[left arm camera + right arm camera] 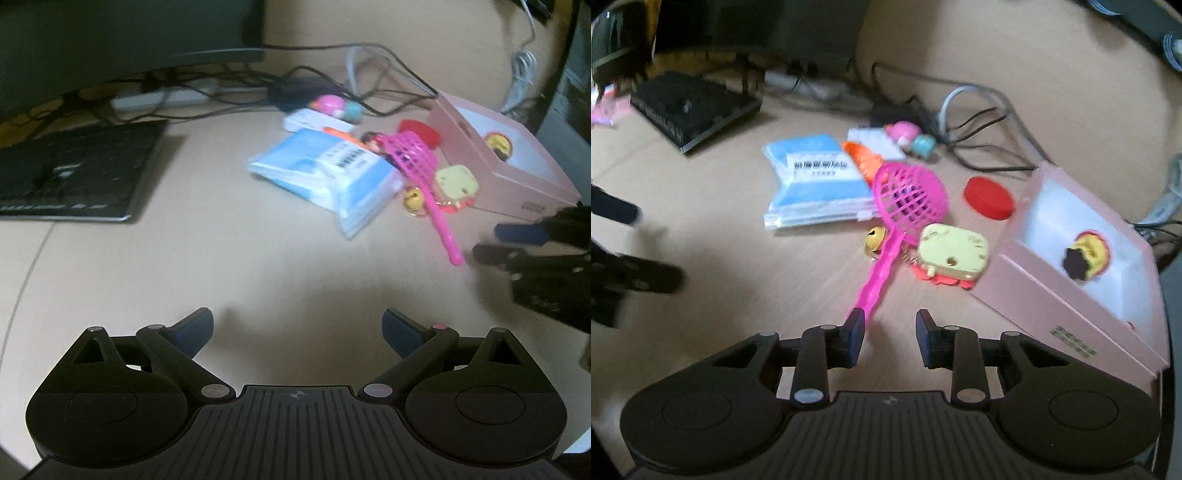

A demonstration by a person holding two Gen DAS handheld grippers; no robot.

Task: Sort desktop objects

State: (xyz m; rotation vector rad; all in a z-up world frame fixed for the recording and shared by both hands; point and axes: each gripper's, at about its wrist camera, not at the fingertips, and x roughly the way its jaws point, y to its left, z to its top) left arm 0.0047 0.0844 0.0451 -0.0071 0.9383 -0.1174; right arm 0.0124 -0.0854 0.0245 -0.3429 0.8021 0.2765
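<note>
A pink plastic scoop (905, 201) lies on the desk, its handle end (866, 297) just in front of my right gripper (891, 338), which is open and empty. Beside it lie a yellow cat-face toy (955, 251), a gold bell (874, 238), a red disc (989, 197), a blue packet (816, 181) and an orange toy (866, 157). A pink box (1071, 295) at the right holds a yellow-and-red toy (1087, 256). My left gripper (297, 330) is open and empty over bare desk, well short of the pile (413, 155).
A black keyboard (70, 173) lies at the left. A monitor base (207, 55), power strip (162, 98) and tangled cables (332, 77) run along the back. A pink and a teal small toy (912, 138) sit near the cables.
</note>
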